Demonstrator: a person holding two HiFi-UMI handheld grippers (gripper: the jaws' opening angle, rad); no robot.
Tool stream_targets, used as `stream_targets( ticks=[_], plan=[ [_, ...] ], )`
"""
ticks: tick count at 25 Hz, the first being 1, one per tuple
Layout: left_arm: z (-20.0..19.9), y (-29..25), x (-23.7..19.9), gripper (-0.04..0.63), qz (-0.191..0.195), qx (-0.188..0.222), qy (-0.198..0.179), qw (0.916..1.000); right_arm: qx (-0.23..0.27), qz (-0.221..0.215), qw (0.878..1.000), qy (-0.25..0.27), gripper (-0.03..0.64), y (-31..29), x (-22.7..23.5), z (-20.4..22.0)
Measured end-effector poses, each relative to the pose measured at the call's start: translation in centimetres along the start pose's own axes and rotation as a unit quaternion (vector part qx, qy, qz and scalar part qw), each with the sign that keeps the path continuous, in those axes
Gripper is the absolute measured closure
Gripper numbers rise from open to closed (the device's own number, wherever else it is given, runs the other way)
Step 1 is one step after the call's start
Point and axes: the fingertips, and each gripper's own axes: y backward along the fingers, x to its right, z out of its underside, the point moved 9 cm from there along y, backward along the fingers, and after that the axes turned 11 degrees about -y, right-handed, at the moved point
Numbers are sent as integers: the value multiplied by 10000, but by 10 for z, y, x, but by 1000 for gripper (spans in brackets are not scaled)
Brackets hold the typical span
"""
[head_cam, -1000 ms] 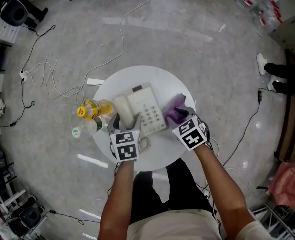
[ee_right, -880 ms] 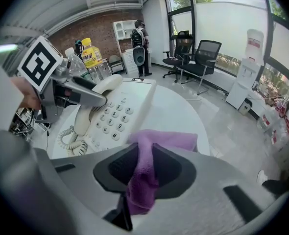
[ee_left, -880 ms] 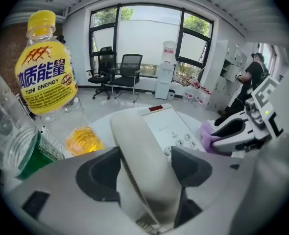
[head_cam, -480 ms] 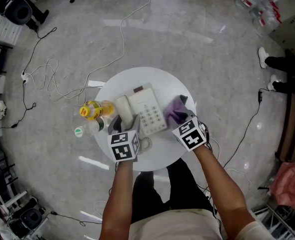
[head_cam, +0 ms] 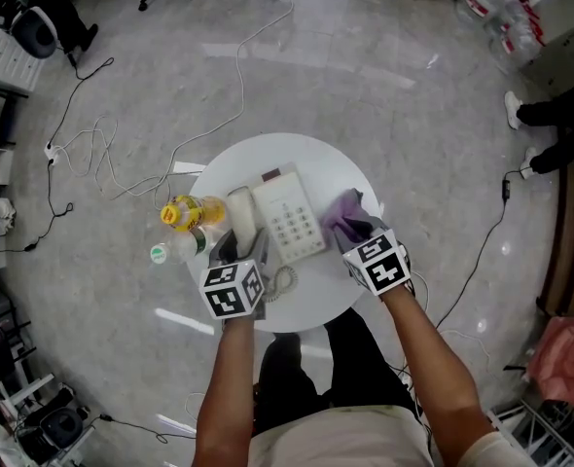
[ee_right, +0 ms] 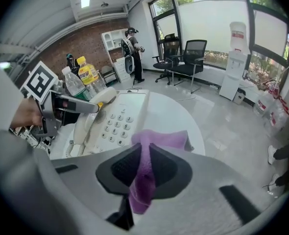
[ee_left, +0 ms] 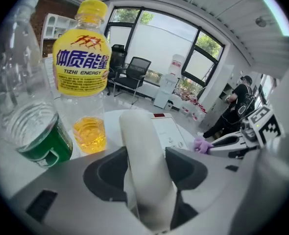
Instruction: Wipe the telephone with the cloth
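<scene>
A white telephone (head_cam: 292, 220) (ee_right: 119, 117) lies on a round white table (head_cam: 306, 159). Its handset (head_cam: 240, 212) (ee_left: 142, 146) rests along the left side. My left gripper (head_cam: 238, 246) (ee_left: 147, 173) has just been closing, and its pads now press on both sides of the handset. The purple cloth (head_cam: 340, 207) (ee_right: 164, 140) lies to the right of the phone. My right gripper (head_cam: 357, 233) (ee_right: 145, 173) closed within the last second and is shut on the cloth's near end, which bunches between the jaws.
A yellow-capped drink bottle (head_cam: 182, 212) (ee_left: 83, 67) and a clear bottle with a green cap (head_cam: 161, 253) (ee_left: 36, 141) stand at the table's left edge, close to the left gripper. The coiled cord (head_cam: 285, 280) lies by the phone's near end. Cables (head_cam: 92, 154) trail over the floor.
The left gripper has rolled and its jaws have narrowed round the handset. The right jaws have shut on the purple cloth. Neither hand has shifted much.
</scene>
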Motion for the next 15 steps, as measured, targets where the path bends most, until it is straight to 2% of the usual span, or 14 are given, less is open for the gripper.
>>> stream_targets(
  ticks=[5, 9, 12, 15],
  plan=[
    [3, 16, -9, 362, 83, 162, 264, 9995, 258, -121, 9986, -448, 581, 15, 1, -1],
    [3, 35, -15, 364, 214, 450, 505, 9975, 662, -395, 9924, -961, 583, 33, -1, -6],
    [1, 50, -16, 364, 480, 725, 752, 9934, 972, -744, 9837, -1314, 584, 46, -8, -10],
    [-4, 63, -16, 365, 876, 1045, 1038, 9852, 1285, -1171, 9717, -1600, 584, 57, -20, -19]
  ],
)
